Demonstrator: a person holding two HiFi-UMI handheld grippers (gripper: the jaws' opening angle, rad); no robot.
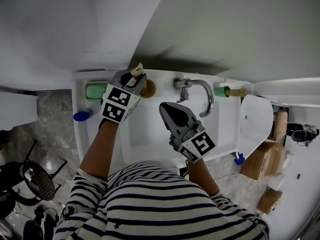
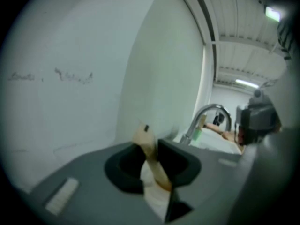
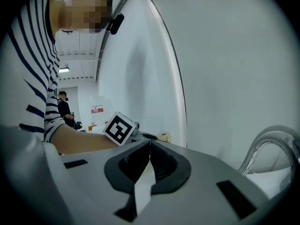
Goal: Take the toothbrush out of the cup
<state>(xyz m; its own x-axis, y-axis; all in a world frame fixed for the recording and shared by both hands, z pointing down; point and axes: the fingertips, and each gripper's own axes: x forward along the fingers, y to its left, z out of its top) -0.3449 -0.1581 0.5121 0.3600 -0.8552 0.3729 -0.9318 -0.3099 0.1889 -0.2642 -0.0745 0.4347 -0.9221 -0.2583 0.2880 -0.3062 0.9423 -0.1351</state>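
A beige toothbrush point(image 1: 137, 70) sticks up at the back of the white sink point(image 1: 145, 134), beside a brown cup point(image 1: 148, 88); whether its lower end is inside the cup I cannot tell. My left gripper point(image 1: 135, 79) is shut on the toothbrush. In the left gripper view the toothbrush point(image 2: 144, 138) runs slanted between the dark jaws of the left gripper point(image 2: 152, 159), which press on it. My right gripper point(image 1: 165, 109) hovers over the basin, shut and empty. In the right gripper view the right gripper point(image 3: 150, 144) has its jaws together.
A chrome faucet point(image 1: 201, 93) curves over the basin at the back right. A green soap dish point(image 1: 95, 91) and a blue cap point(image 1: 81, 116) sit on the sink's left rim, a green bottle point(image 1: 223, 90) at the back right. Cardboard boxes point(image 1: 260, 161) stand on the floor at right.
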